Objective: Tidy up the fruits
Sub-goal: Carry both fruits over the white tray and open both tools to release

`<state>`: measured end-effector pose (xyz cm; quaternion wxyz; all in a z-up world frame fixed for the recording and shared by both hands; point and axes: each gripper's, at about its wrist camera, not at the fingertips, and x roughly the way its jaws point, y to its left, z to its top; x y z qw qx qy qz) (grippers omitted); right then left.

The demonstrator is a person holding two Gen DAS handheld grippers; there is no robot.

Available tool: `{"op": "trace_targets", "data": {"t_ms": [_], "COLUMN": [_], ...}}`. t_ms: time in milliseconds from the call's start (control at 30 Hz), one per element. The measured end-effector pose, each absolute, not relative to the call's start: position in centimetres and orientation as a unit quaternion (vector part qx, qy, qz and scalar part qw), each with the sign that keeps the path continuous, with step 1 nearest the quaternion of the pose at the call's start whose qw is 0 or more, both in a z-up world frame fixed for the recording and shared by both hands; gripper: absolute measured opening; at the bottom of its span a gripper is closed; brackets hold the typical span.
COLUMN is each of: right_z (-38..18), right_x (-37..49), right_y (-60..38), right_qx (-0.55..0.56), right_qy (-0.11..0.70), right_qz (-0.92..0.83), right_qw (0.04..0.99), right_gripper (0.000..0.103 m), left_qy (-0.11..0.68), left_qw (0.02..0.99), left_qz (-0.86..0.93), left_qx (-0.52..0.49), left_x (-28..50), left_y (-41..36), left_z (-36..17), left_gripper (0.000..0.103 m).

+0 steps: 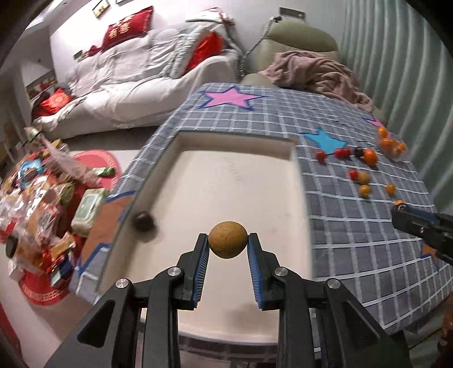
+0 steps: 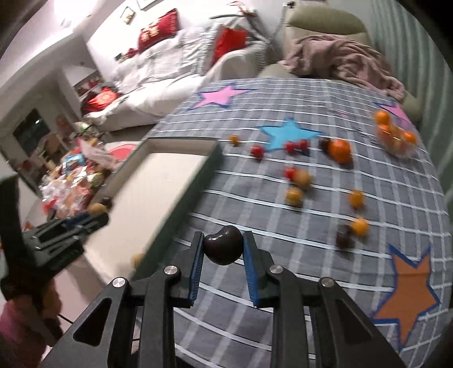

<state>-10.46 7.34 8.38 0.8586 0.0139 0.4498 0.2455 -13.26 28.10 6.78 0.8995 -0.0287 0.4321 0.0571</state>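
My left gripper (image 1: pixel 228 240) pinches a tan round fruit (image 1: pixel 227 239) over the white tray (image 1: pixel 235 169) — my right gripper (image 2: pixel 223 248) pinches a dark cherry (image 2: pixel 223 245) above the checked cloth (image 2: pixel 283 226).

Longan (image 1: pixel 227 239) skin looked matt, rough, w/ fine speckles. Cherry (image 2: pixel 223 245) was glossy, smooth. Tray (image 1: pixel 294 169) looked matt, smooth. Cloth (image 1: pixel 354 254) was woven fabric w/ sewn-on stars. Gripper pads (image 1: pixel 200 271) were ribbed blue rubber; arms matt black plastic w/ shiny metal pins.

A home living room: white sofa (image 1: pixel 136 85) with red cushions (image 1: pixel 127 27), armchair (image 1: pixel 300 42).
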Motion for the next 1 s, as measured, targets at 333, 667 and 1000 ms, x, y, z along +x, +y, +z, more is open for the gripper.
{"op": "trace_targets", "data": {"t_ms": [333,667,1000], "right_z": [8.0,5.3,3.5], "right_x": [-10.9,-10.5,-10.9], "right_y": [16.2,20.9,21.8], "right_qx": [-0.036,-0.077,-0.109], "right_qy": [0.461,0.493,0.511], "right_qz": [0.309,0.323,0.312], "right_qw": [0.831,0.805,0.794], "right_gripper": [0.030,0.029,0.053], "left_qy": [0.450,0.471,0.488], "left_qw": [0.888,0.875,0.866], "left_qz": [0.092,0.106,0.111], "left_qx": [-0.029,-0.031,-0.019], "left_x": [-14.1,-13.4,-13.0], "left_y": [31.8,33.2,32.9], "left_z": [4.6,2.9,1.5], "left_gripper": [0.029,0.029,0.030]}}
